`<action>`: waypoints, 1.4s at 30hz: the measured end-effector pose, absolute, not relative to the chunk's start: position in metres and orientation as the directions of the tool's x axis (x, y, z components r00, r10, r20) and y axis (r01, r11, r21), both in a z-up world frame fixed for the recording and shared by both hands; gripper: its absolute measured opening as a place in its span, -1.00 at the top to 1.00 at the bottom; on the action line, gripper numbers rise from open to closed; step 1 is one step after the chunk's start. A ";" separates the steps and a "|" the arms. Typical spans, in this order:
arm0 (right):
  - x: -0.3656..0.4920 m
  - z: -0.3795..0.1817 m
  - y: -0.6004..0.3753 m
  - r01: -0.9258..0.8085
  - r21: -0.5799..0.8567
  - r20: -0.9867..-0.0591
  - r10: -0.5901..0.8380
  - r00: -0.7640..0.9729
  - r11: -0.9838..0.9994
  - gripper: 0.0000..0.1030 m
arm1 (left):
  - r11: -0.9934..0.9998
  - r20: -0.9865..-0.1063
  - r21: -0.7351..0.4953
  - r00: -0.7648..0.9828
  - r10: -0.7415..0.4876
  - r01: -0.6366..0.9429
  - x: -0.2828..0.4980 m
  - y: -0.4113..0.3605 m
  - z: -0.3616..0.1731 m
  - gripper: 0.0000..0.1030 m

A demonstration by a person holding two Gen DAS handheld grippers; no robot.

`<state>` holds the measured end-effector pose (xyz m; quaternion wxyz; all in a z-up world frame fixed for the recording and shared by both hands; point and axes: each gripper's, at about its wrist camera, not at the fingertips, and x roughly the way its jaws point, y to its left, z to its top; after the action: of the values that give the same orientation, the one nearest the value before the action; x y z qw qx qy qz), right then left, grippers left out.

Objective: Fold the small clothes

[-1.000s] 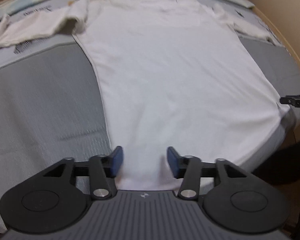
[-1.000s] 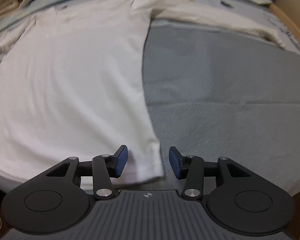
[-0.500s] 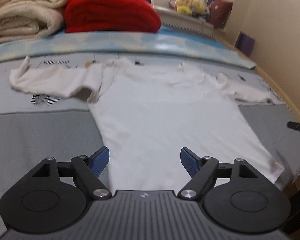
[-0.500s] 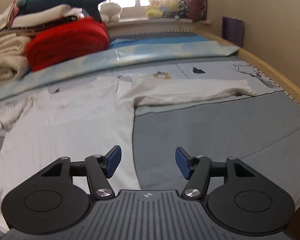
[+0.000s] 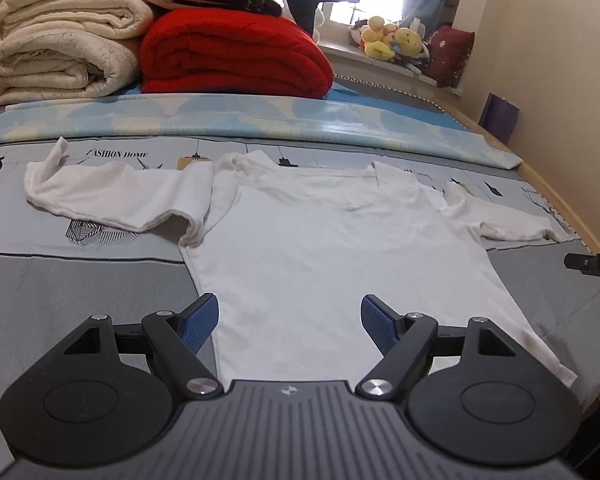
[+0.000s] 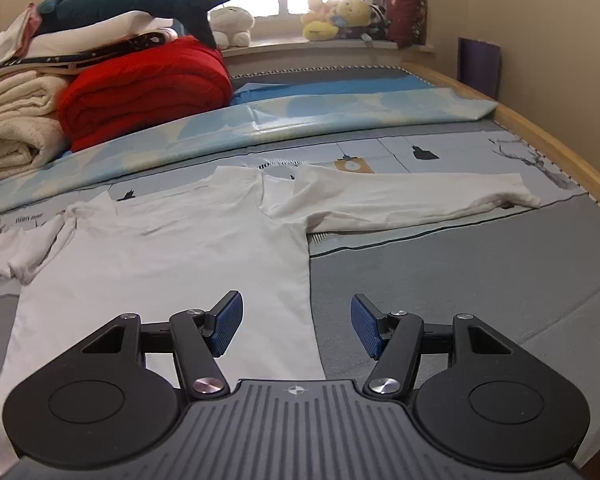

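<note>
- Left wrist view: the left tool (image 5: 288,322) hangs over the near hem of the white long-sleeved cotton shirt (image 5: 340,248), blue-padded jaws spread wide and released, nothing between the pads but air above the cloth; the jaws have just been opening.
- Right wrist view: the right tool (image 6: 296,324) is also released, its jaws parted over the shirt's (image 6: 172,264) right side edge and the bare grey sheet beside it; these jaws too have just been opening, with no cloth pinched.
- Open grey bedsheet (image 6: 460,280) lies to the right of the shirt up to the wooden bed rail (image 6: 560,152); more bare sheet (image 5: 80,288) lies to its left.
- At the far end, a folded red blanket (image 5: 236,56) and rolled cream blankets (image 5: 64,44) close off the head of the bed, behind a pale blue patterned cover (image 5: 260,120).
- The shirt lies flat on the bed, long axis running from the near hem away to the collar at the far end.
- Its sleeves stretch out sideways; the left one (image 5: 112,196) is rumpled and curled at the cuff, the right one (image 6: 412,196) lies straighter toward the rail.
- The body is smooth, with light creases near the collar.
</note>
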<state>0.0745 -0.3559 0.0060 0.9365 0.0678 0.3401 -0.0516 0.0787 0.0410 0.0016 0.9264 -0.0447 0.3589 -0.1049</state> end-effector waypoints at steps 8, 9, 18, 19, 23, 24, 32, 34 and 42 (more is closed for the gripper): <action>0.084 0.035 -0.346 0.131 0.127 -0.579 -0.034 0.814 0.983 0.03 | 0.976 -0.607 -0.129 0.764 -0.219 0.176 0.093 0.033 0.046 -0.61; 0.085 0.040 -0.344 0.121 0.136 -0.571 -0.022 0.821 0.983 0.13 | 0.974 -0.600 -0.133 0.768 -0.225 0.181 0.095 0.033 0.054 -0.61; 0.136 0.108 -0.312 0.017 0.159 -0.537 0.072 0.841 0.987 0.35 | 0.992 -0.586 -0.055 0.801 -0.122 0.111 0.178 0.046 0.100 -0.34; 0.147 0.117 -0.307 0.003 0.172 -0.526 0.090 0.845 0.985 0.35 | 0.993 -0.591 -0.049 0.798 -0.117 0.109 0.191 0.051 0.097 -0.19; 0.185 0.131 -0.292 -0.036 0.197 -0.486 0.130 0.864 0.980 0.35 | 0.994 -0.621 -0.064 0.776 -0.112 0.092 0.229 0.078 0.064 0.63; 0.194 0.131 -0.288 -0.042 0.201 -0.482 0.136 0.865 0.979 0.35 | 0.996 -0.642 -0.073 0.762 -0.092 0.058 0.237 0.090 0.050 0.67; 0.247 0.080 -0.263 -0.093 0.201 -0.560 0.192 0.806 0.975 0.40 | 0.950 -0.710 -0.135 0.696 0.107 -0.283 0.289 0.197 -0.001 0.75; 0.256 0.073 -0.261 -0.109 0.247 -0.584 0.238 0.776 0.963 0.40 | 0.909 -0.715 -0.177 0.684 0.144 -0.377 0.299 0.230 -0.012 0.75; 0.277 0.052 -0.255 -0.157 0.189 -0.622 0.241 0.745 0.969 0.40 | 0.770 -0.733 -0.242 0.631 0.254 -0.591 0.322 0.314 -0.044 0.39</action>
<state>0.2767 -0.2547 0.0515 0.9319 0.0623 0.3410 0.1068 0.3217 0.3144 -0.0440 0.8713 -0.2375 0.3546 0.2422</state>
